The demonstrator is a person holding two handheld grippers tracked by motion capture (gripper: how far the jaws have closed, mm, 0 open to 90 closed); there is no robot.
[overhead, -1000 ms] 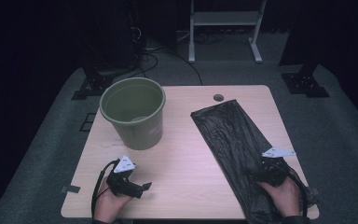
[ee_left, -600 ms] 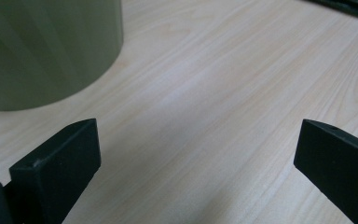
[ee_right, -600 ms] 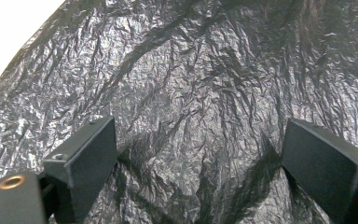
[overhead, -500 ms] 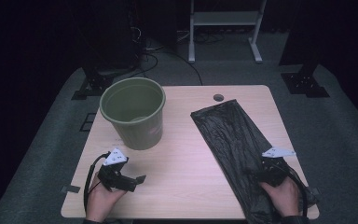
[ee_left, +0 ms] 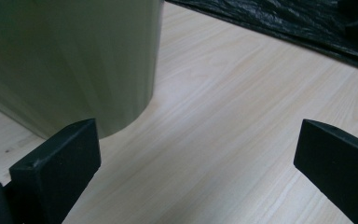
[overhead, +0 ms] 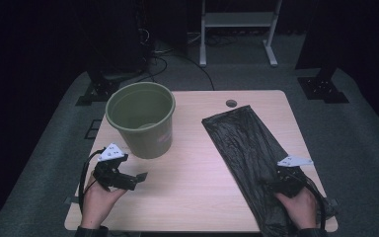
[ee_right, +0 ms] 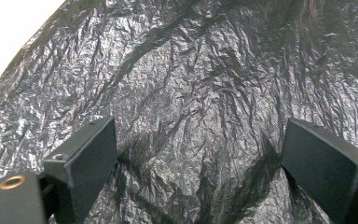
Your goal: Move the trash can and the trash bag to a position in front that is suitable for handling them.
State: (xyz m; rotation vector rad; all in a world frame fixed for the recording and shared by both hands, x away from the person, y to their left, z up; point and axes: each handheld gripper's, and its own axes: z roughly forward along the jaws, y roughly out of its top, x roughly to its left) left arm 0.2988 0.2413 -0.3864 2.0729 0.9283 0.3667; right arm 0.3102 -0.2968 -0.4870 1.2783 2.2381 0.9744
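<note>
High view showed a green bucket point(overhead: 142, 118) upright at the counter's point(overhead: 197, 177) left and a black bag point(overhead: 251, 148) flat along its right, its near end hanging over the front edge. The right gripper point(overhead: 275, 183) sat low over that near end; the left gripper point(overhead: 139, 177) hovered in front of the bucket, apart from it, pointing toward the counter's middle.

Both sets of fingers stood wide open and held nothing. In the right gripper view the fingers point(ee_right: 88, 154) straddled crinkled film point(ee_right: 205, 107), which lay flat beneath and between them, with no fold raised into the gap. In the left gripper view the bucket wall point(ee_left: 70, 60) stood just beyond the left finger point(ee_left: 60, 163), bare wood lay between the fingers, and the bag's edge point(ee_left: 279, 23) lay well beyond.

The likely trouble: thin film lying flat gives the fingers little to bite, so closing here could pinch nothing, or catch both layers and keep the mouth shut. A pull on one corner alone could drag the whole bag across the wood or off the front edge. The light bucket could tip or slide if the left gripper knocked its wall.
</note>
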